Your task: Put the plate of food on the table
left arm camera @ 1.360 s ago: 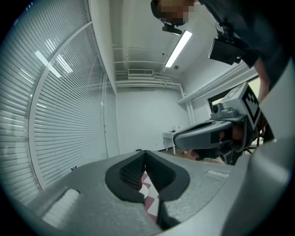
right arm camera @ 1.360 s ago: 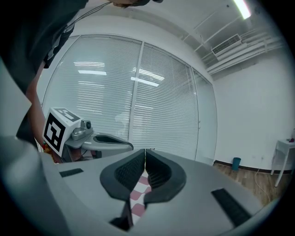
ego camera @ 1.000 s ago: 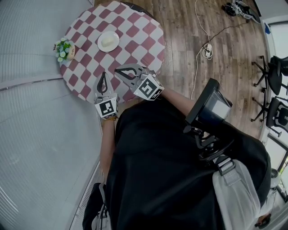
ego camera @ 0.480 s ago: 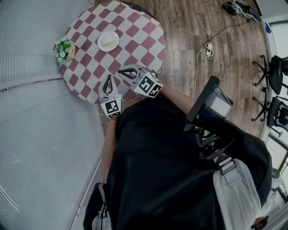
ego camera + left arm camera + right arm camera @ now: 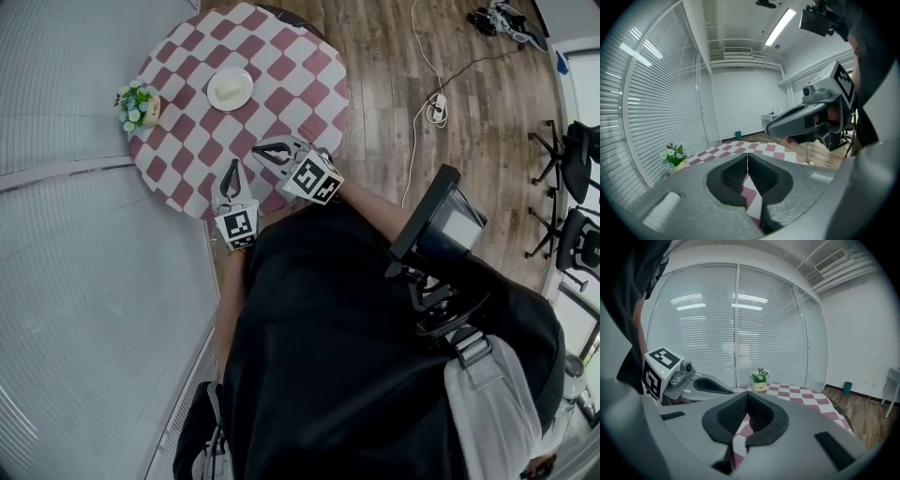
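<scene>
A white plate with pale food [image 5: 230, 89] rests on the round table with a red-and-white checked cloth [image 5: 281, 70], at its far left part. Both grippers hover over the table's near edge, well short of the plate. My left gripper [image 5: 231, 166] is shut and holds nothing; its jaws [image 5: 748, 157] meet over the cloth. To its right, my right gripper [image 5: 261, 148] is also shut and empty, its jaws [image 5: 746, 395] pressed together. The plate does not show in either gripper view.
A small pot of flowers [image 5: 138, 105] stands at the table's left edge, also seen as the flower pot [image 5: 760, 380] near the window blinds. A cable and power strip [image 5: 433, 105] lie on the wooden floor to the right. Office chairs [image 5: 572, 187] stand at the far right.
Both grippers have drawn back a little from the plate, toward the table's near edge and slightly right. The plate has stayed where it was on the cloth.
</scene>
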Tool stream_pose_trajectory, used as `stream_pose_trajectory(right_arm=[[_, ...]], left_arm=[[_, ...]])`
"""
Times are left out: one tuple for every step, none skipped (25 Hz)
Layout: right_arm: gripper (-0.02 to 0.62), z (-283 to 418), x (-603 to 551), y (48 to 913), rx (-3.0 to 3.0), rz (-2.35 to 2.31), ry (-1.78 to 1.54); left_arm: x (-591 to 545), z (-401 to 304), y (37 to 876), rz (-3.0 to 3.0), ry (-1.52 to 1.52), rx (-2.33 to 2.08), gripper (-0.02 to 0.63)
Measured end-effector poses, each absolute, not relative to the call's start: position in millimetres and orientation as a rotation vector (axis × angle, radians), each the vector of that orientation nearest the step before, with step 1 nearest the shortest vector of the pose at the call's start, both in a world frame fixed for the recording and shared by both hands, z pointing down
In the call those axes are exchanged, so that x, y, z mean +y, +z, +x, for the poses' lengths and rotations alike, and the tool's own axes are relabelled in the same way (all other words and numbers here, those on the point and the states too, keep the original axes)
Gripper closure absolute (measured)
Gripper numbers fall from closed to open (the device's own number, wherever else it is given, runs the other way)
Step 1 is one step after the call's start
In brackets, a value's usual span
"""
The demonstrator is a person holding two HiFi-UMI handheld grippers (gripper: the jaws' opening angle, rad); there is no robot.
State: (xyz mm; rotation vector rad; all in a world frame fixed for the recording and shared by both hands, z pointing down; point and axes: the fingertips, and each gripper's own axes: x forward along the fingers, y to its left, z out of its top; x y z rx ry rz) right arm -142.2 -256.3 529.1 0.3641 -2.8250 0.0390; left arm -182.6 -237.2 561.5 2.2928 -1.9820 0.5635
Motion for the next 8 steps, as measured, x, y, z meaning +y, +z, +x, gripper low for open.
stream_pose_trajectory(right_arm=[[0.586,-142.7,-257.8,529.9,-2.821,0.362,0.042],[0.586,-143.4,-260.0,530.6,-2.819,0.359,0.044],[0.586,-143.9,-262.2,531.6,-2.817,0.359,0.049],[0.586,-144.2,-263.5,532.8,-2.814,0.361,0.055],[0.586,-144.2,-263.4,533.6,-2.811,0.364,0.059],[0.586,-144.1,-262.3,533.9,-2.808,0.368,0.059],[0.586,-144.0,-260.8,534.2,-2.804,0.372,0.059],[0.586,-143.9,-259.1,534.4,-2.800,0.376,0.059]], left_arm=[[-238.6,-182.9,562.1,2.292,0.565,-1.978,0.598],[-240.5,-183.0,563.1,2.292,0.568,-1.972,0.598],[-242.4,-183.1,564.2,2.293,0.573,-1.965,0.598],[-243.4,-183.1,565.3,2.295,0.578,-1.957,0.598],[-243.4,-183.1,566.2,2.297,0.584,-1.948,0.598],[-242.7,-183.1,567.0,2.300,0.590,-1.939,0.598],[-241.9,-183.1,567.8,2.303,0.596,-1.930,0.598],[-240.9,-183.1,568.6,2.306,0.603,-1.921,0.598]])
